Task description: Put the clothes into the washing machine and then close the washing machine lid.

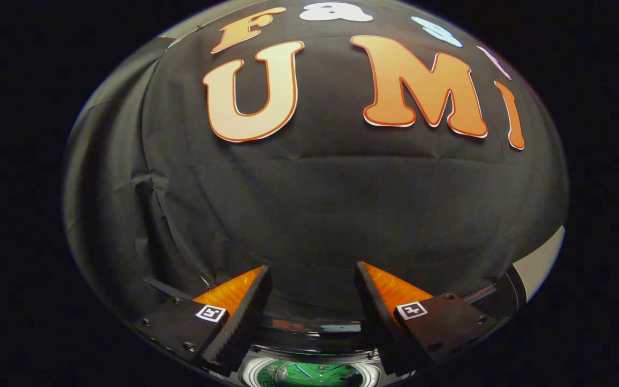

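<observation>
Black cloth [315,204] covers nearly everything ahead of us, and our gripper [312,293] points at it with its fingers spread wide and nothing between them. Low at the bottom centre of the frame, beneath and between the fingers, we see the washing machine [309,359] from above, its round drum open, with green clothes [317,372] already lying inside. The lid looks up, a dark glossy edge just behind the drum, though we cannot tell its exact tilt. We judge the risk is reaching for that lid half-blind, so the fingers could slip off it or let it slam
</observation>
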`<state>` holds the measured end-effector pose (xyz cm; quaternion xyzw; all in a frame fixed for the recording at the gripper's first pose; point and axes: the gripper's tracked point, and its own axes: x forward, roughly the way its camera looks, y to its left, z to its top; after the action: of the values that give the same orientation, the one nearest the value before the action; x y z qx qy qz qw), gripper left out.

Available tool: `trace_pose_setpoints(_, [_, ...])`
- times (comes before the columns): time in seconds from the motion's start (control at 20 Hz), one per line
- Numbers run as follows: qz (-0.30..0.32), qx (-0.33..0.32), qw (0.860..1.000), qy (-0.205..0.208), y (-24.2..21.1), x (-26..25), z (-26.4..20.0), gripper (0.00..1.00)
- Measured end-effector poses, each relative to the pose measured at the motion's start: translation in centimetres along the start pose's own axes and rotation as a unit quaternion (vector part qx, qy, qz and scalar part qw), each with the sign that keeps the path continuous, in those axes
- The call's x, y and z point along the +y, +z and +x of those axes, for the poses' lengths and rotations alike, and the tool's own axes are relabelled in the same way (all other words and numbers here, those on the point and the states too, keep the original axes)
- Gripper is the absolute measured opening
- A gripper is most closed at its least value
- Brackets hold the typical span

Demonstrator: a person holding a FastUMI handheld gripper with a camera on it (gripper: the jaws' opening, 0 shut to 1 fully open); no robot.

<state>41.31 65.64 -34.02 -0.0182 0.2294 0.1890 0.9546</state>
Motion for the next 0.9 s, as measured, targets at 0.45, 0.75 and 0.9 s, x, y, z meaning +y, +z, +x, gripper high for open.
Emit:
trace_pose_setpoints(0.45, [-0.01,-0.027,1.0,-0.001,-2.0,1.0,-6.4,0.99])
trace_pose_setpoints(0.75, [-0.011,-0.037,0.999,0.001,-4.2,1.6,-9.6,0.99])
trace_pose_setpoints(0.9, [-0.012,-0.042,0.999,0.004,-5.5,2.0,-10.7,0.99])
